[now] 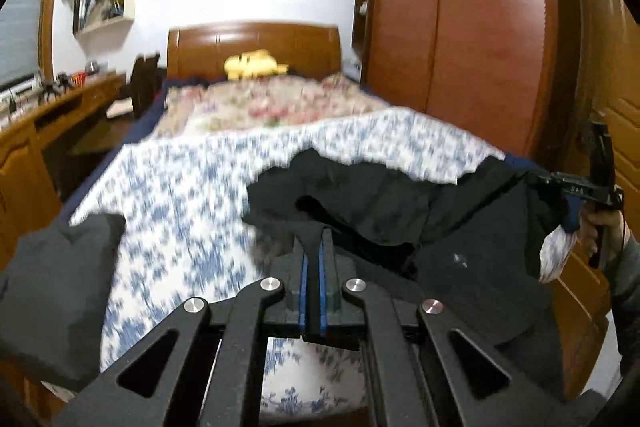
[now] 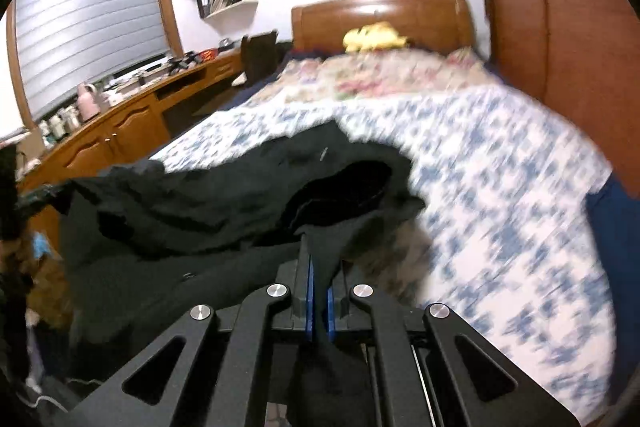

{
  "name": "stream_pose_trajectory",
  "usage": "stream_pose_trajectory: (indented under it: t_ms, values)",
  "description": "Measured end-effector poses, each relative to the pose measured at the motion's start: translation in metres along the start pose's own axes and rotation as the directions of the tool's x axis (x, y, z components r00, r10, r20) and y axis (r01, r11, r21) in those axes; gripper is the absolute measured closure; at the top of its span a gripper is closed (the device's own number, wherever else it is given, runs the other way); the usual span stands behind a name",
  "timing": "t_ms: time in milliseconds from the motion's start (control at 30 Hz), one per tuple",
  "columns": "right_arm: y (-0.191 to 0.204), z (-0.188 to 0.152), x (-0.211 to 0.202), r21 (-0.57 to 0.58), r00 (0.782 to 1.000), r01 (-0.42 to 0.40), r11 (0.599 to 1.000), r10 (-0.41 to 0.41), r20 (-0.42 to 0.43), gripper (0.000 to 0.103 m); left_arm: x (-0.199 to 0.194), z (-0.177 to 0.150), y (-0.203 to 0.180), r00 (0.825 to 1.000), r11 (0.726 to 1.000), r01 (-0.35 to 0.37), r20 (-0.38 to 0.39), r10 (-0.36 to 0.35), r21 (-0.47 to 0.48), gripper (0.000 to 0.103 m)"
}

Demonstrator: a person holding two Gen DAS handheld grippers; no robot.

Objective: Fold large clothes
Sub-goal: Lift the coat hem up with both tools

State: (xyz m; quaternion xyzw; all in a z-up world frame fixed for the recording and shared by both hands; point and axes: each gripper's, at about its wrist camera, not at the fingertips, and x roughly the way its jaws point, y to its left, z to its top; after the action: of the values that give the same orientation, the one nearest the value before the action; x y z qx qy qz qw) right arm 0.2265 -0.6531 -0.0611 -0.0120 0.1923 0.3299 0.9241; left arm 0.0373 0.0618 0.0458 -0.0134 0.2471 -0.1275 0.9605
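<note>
A large black garment (image 1: 400,203) hangs stretched between my two grippers above the near end of a bed with a blue-and-white floral cover (image 1: 180,195). My left gripper (image 1: 314,239) is shut on one edge of it. My right gripper (image 2: 320,255) is shut on the other edge of the black garment (image 2: 192,203), whose cloth runs down between the blue pads. The right gripper also shows in the left wrist view (image 1: 576,187) at the far right, held in a hand. The garment sags in the middle over the bed.
A wooden headboard (image 1: 256,43) and a yellow soft toy (image 1: 252,63) are at the far end. A wooden desk (image 2: 132,111) runs along the left. A tall wooden wardrobe (image 1: 460,11) stands on the right. A dark grey folded item (image 1: 56,291) lies at the bed's left corner.
</note>
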Motion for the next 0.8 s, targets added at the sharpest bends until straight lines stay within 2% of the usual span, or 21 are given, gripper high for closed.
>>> stream_pose_trajectory:
  t_ms: [200,233,267,367,433,567,633,800]
  values:
    - [0.016,0.021,-0.072,-0.045,0.993,0.001,0.999,0.004,0.114,0.099,-0.054,0.029,0.004,0.993,1.0,-0.003,0.121,0.003,-0.005,0.099]
    - [0.016,0.021,-0.072,-0.045,0.993,0.001,0.999,0.004,0.114,0.099,-0.063,0.033,0.005,0.99,1.0,-0.005,0.139,0.005,-0.003,0.099]
    - [0.023,0.02,-0.099,-0.064,0.989,-0.003,0.998,0.012,0.145,0.099,-0.068,0.035,0.004,0.989,1.0,-0.006,0.151,0.006,-0.002,0.099]
    - [0.03,0.016,-0.13,-0.088,0.983,-0.008,0.996,0.024,0.182,0.099,-0.077,0.041,0.005,0.984,1.0,-0.017,0.18,0.017,-0.002,0.099]
    - [0.03,0.013,-0.137,-0.098,0.982,0.006,0.995,0.013,0.188,0.099,-0.068,0.044,0.01,0.984,1.0,-0.026,0.175,0.028,-0.009,0.099]
    - [0.021,0.009,-0.108,-0.091,0.99,0.045,0.995,-0.033,0.138,0.099,-0.026,0.047,0.024,0.991,0.998,-0.047,0.126,0.052,-0.045,0.099]
    - [0.015,0.013,-0.08,-0.084,0.993,0.074,0.994,-0.066,0.094,0.099,0.007,0.048,0.034,0.993,0.995,-0.068,0.091,0.074,-0.069,0.099]
    - [-0.002,0.029,-0.003,-0.052,0.992,0.13,0.99,-0.129,0.012,0.099,0.07,0.05,0.054,0.992,0.987,-0.096,0.065,0.104,-0.128,0.099]
